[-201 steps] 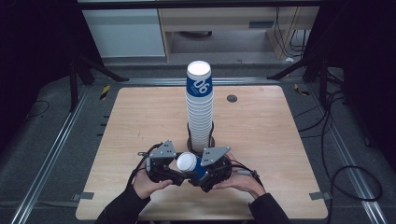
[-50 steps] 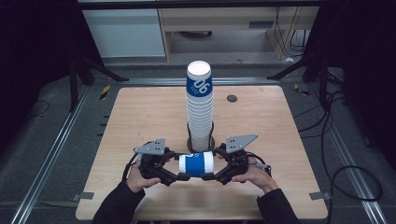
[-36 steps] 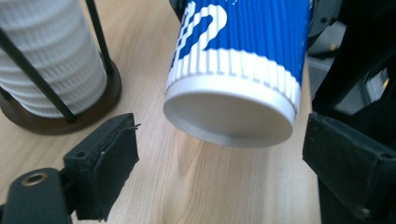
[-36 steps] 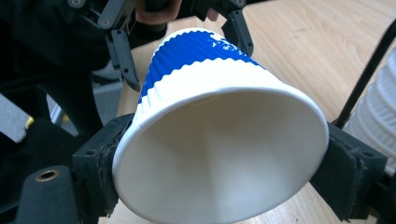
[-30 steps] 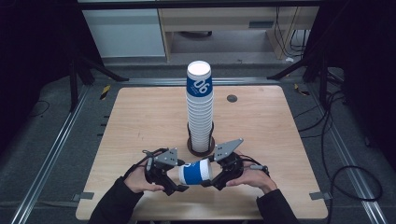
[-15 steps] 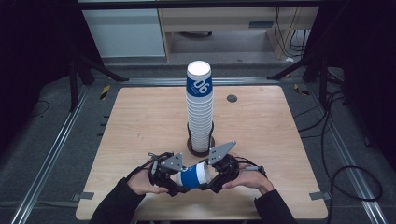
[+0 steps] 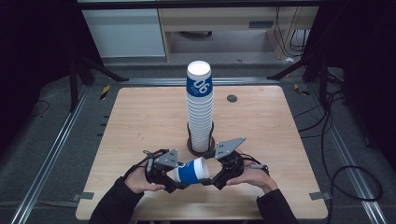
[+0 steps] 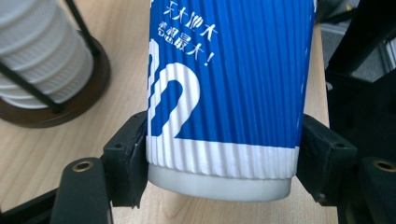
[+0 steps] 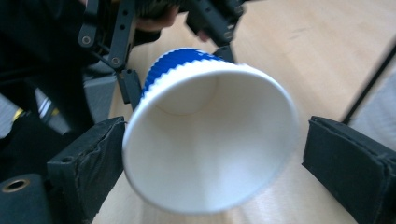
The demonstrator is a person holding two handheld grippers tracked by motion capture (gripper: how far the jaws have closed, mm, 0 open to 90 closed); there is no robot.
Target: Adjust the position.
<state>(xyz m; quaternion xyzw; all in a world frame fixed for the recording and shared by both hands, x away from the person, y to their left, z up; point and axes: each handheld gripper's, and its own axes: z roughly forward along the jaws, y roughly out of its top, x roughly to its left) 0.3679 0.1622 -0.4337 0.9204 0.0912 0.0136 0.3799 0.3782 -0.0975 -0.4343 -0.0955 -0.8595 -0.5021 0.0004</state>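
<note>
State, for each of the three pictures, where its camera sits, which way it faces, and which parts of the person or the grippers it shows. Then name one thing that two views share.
High view: above the person's side, looking forward and down on the table; both forearms, the left gripper and right gripper show.
Left gripper view: rides the left gripper, faces the blue cup near its base; both pads grip it.
Right gripper view: rides the right gripper, looks into the cup's mouth; its jaws, just opened, flank the rim.
Shared: the cup; the cup stack in the high and left gripper views.
</note>
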